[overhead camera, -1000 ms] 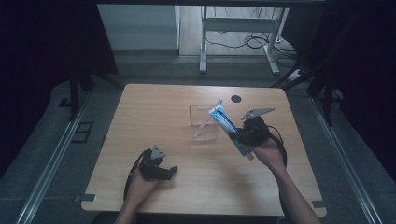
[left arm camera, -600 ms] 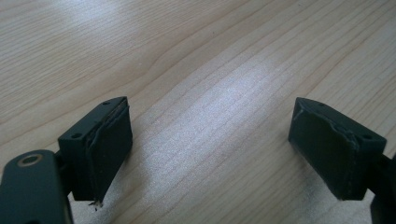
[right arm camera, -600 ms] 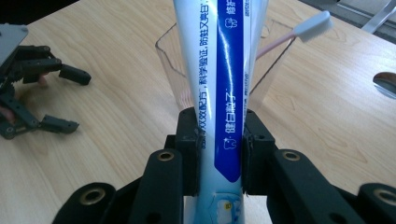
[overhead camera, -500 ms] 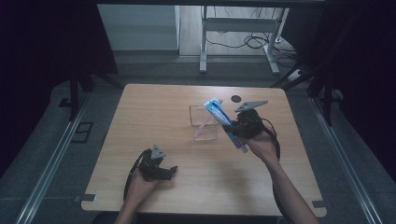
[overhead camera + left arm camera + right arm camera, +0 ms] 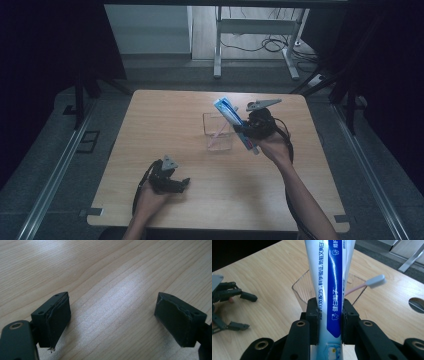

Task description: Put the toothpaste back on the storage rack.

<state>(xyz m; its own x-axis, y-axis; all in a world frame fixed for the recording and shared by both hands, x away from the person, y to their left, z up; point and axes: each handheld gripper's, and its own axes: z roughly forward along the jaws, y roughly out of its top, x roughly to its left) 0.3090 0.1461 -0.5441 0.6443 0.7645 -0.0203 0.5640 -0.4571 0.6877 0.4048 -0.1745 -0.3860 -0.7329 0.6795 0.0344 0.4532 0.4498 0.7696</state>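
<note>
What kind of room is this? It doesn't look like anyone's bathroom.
Probably a lab or recording studio, not a home: a bare wooden table ringed by dark curtains, loose cables on the floor behind, and a person working a toothpaste tube with a hand-held gripper.

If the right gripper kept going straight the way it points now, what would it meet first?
Probably the clear cup: it lies right beyond the right gripper, shut on the toothpaste tube. The tube's far end would likely reach the cup's rim or mouth first, near the toothbrush; depth is uncertain.
</note>
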